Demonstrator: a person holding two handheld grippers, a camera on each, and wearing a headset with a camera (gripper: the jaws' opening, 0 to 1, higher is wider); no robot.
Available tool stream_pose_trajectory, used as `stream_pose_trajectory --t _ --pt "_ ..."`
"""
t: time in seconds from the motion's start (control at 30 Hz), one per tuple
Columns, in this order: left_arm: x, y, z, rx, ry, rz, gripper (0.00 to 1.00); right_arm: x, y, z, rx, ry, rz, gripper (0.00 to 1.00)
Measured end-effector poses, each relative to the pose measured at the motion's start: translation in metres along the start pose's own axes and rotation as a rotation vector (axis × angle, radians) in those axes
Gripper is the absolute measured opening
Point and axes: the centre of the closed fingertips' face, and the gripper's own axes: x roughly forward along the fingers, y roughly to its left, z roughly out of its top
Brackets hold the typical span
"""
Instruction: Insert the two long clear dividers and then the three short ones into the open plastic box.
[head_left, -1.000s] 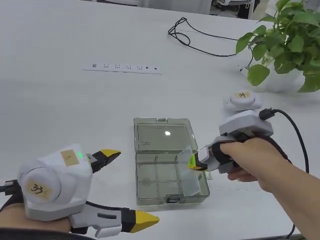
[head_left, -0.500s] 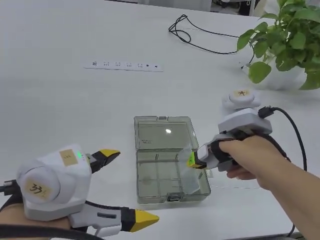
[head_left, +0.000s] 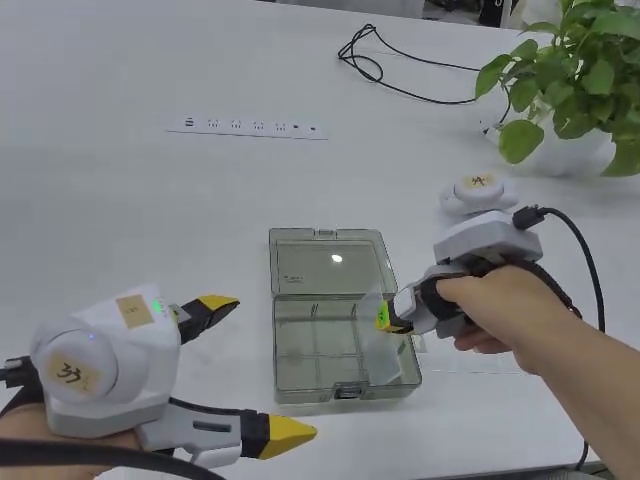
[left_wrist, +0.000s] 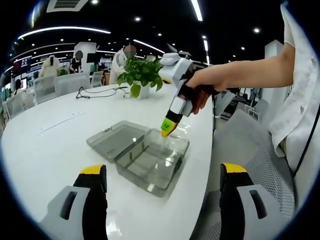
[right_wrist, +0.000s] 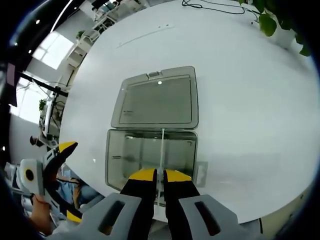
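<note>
The open smoky-clear plastic box (head_left: 283, 372) lies mid-table with its lid (head_left: 325, 263) folded flat on the far side. Thin clear dividers stand inside the tray. My right gripper (head_left: 384, 320), held in a hand, is shut on a clear divider (head_left: 380, 345) that hangs edge-down into the tray's right part. In the right gripper view the divider (right_wrist: 162, 150) runs as a thin line from the shut gripper (right_wrist: 159, 176) across the box (right_wrist: 116, 150). My left gripper (head_left: 250, 370) stands open, left of the box and apart from it. Its own view faces the box (left_wrist: 145, 160) and the right gripper (left_wrist: 168, 127).
A small clear piece (right_wrist: 200, 173) lies on the table beside the box's right wall. A white power strip (head_left: 245, 128), a coiled black cable (head_left: 400, 75), a potted plant (head_left: 575, 70) and a white round gadget (head_left: 478, 192) sit farther back. The table's near edge runs close below the box.
The head view has shifted slightly. The right gripper still holds the divider over the tray's right part, and the left gripper stays open in place.
</note>
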Motion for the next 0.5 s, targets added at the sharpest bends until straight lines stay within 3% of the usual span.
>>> stream_pose_trajectory --t 0.5 --pt "0.0 0.0003 -0.0021 -0.005 0.002 0.001 0.96 -0.0031 0.0045 -0.0017 -0.015 -0.001 0.0 0.07"
